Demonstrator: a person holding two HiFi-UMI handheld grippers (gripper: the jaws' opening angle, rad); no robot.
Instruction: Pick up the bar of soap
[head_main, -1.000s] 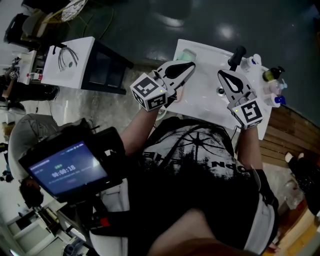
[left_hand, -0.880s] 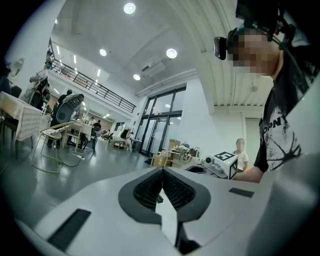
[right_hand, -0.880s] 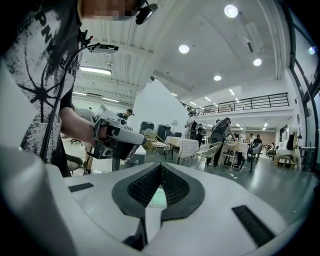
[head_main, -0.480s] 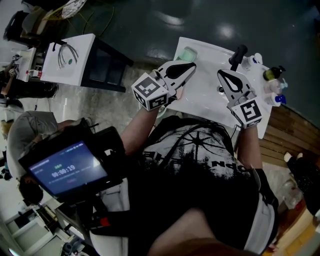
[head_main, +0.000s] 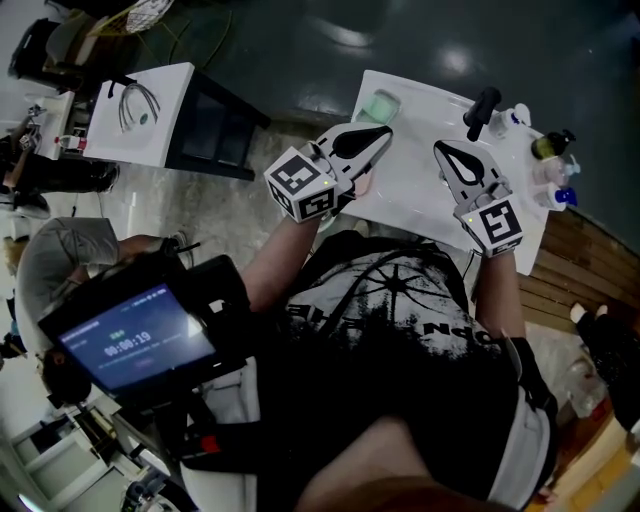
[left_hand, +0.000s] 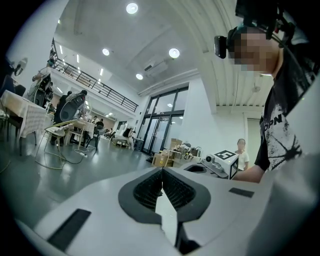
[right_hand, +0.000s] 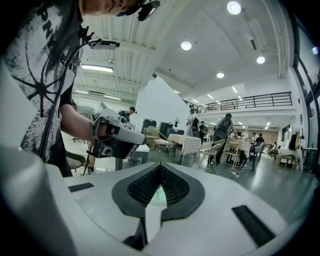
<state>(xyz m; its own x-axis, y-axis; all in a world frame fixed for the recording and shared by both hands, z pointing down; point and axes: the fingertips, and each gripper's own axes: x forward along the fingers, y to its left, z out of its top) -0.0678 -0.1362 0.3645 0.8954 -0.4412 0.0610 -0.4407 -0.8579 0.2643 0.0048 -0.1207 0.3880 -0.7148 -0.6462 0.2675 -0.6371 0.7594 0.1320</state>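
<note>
The left claw (head_main: 383, 133) and right claw (head_main: 440, 150) are pressed together, empty, the soap bar (head_main: 379, 105) just beyond the left claw.

Head view drifted slightly, white rectangular washbasin (head_main: 415, 185) and pale green bar of soap (head_main: 380, 104) now a little further right in frame, grey-clothed bystander (head_main: 55, 262) at left edge in changed posture.

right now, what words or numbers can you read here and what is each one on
"00:00:19": lit screen, head view lower left; the smaller line above it is too blurred.
"PON": partial print on the person's black T-shirt.
Labels on the bottles at upper right: too small to read.
</note>
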